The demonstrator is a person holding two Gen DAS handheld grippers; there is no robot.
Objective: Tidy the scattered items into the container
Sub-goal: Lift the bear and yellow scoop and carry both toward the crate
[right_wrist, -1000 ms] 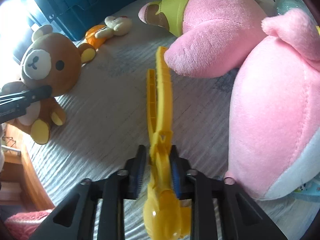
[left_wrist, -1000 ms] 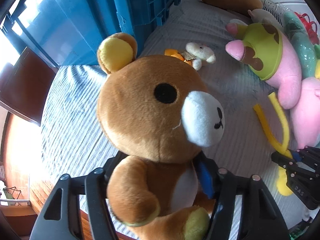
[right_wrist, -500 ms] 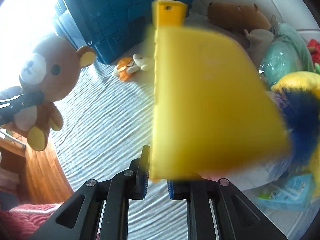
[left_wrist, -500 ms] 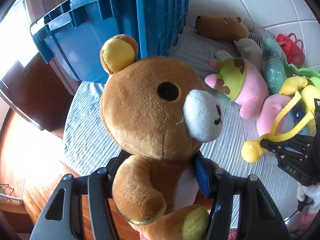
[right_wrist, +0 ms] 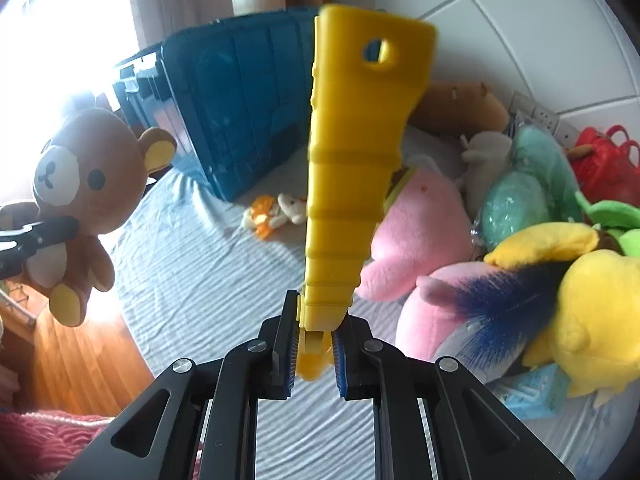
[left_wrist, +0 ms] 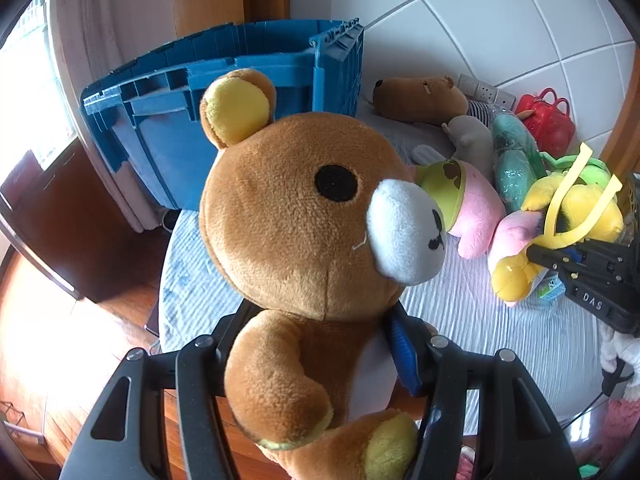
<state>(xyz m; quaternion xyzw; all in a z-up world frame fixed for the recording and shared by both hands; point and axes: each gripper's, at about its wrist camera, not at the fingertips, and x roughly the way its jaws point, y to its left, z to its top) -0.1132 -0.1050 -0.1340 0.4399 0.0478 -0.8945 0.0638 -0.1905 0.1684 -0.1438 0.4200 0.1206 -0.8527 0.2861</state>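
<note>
Currently | left gripper [left_wrist: 320,364] clamped on teddy bear [left_wrist: 312,216] | right gripper [right_wrist: 314,344] clamped on yellow tongs [right_wrist: 352,168] | lettering "DAS" legible on right gripper | blue crate [left_wrist: 256,92] behind.

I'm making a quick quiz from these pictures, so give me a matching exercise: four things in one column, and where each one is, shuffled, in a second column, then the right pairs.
Things:
1. brown teddy bear
2. yellow plastic tongs
3. small white and orange toy
4. red bag

Places:
A. lying alone on the striped sheet near the blue crate
B. clamped in the left gripper
C. at the far end of the toy pile by the tiled wall
D. clamped in the right gripper

Pairs: 1-B, 2-D, 3-A, 4-C
</note>
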